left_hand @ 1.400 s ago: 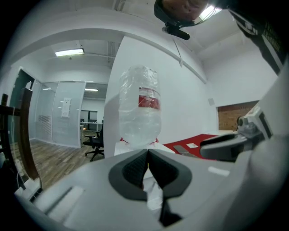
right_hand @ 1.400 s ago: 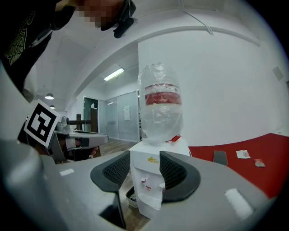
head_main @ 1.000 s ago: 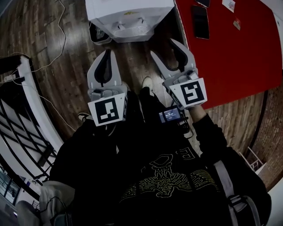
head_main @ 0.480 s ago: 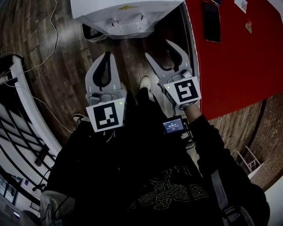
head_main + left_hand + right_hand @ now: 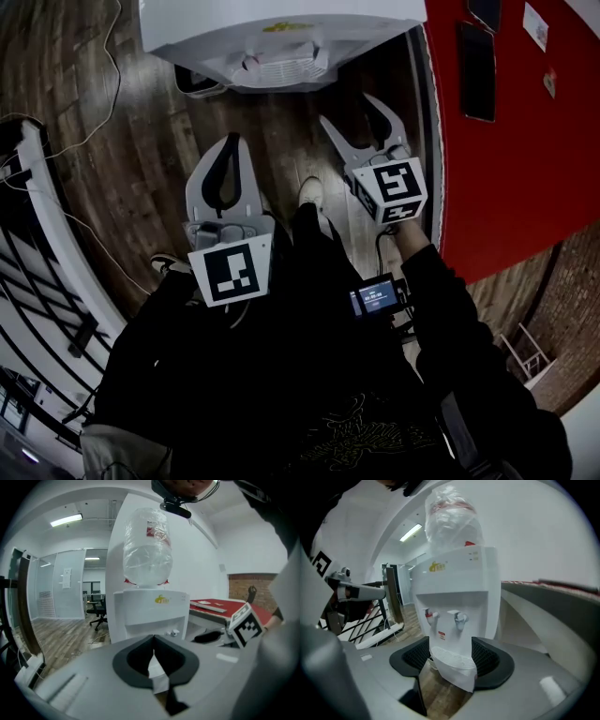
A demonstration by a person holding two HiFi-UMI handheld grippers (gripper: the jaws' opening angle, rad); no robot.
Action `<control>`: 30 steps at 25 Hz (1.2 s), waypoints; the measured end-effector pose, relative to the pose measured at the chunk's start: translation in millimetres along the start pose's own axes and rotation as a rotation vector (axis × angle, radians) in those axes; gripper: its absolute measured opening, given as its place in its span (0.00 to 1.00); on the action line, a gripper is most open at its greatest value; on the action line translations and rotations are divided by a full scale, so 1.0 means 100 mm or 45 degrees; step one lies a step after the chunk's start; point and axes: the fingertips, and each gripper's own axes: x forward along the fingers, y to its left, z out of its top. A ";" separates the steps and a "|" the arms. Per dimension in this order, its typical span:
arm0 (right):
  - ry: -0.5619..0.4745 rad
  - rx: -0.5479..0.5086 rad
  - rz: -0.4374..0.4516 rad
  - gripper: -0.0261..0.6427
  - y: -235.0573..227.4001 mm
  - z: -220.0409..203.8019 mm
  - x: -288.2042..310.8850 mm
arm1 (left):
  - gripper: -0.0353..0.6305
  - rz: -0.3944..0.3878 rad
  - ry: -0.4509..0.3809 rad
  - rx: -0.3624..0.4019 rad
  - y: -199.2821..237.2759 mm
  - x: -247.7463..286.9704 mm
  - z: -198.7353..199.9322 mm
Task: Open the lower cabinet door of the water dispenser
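Observation:
The white water dispenser (image 5: 281, 37) stands at the top of the head view, with a clear bottle (image 5: 147, 545) on it. Two taps and a drip tray (image 5: 452, 660) show in the right gripper view; the lower cabinet door is mostly hidden behind the jaws. My left gripper (image 5: 232, 141) hangs in front of the dispenser, apart from it, its tips touching and nothing held (image 5: 153, 641). My right gripper (image 5: 352, 111) is to its right, also short of the dispenser. Its jaws are opening and nothing is between them (image 5: 452, 663).
A red table (image 5: 516, 141) with a dark phone (image 5: 478, 56) runs along the right, close to the dispenser's side. Cables (image 5: 94, 122) lie on the wooden floor at left, beside a white rail frame (image 5: 47, 216). The person's shoe (image 5: 309, 192) is between the grippers.
Both grippers have sunk lower in front of the dispenser, the right one more. The right jaws have spread wider. The left jaws stay together.

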 end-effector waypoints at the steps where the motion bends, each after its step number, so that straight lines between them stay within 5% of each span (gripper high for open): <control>1: 0.013 0.020 -0.017 0.47 -0.06 -0.07 0.05 | 0.06 -0.002 0.010 -0.003 0.00 0.01 -0.04; 9: 0.075 0.035 -0.063 0.48 -0.23 -0.48 0.32 | 0.06 0.010 0.080 -0.008 0.08 0.14 -0.46; 21: 0.194 -0.117 -0.035 0.48 -0.30 -1.09 0.82 | 0.06 0.032 0.140 -0.067 0.18 0.20 -0.83; 30: 0.252 -0.065 -0.075 0.48 -0.42 -1.42 1.09 | 0.06 0.064 0.176 -0.111 0.22 0.21 -1.11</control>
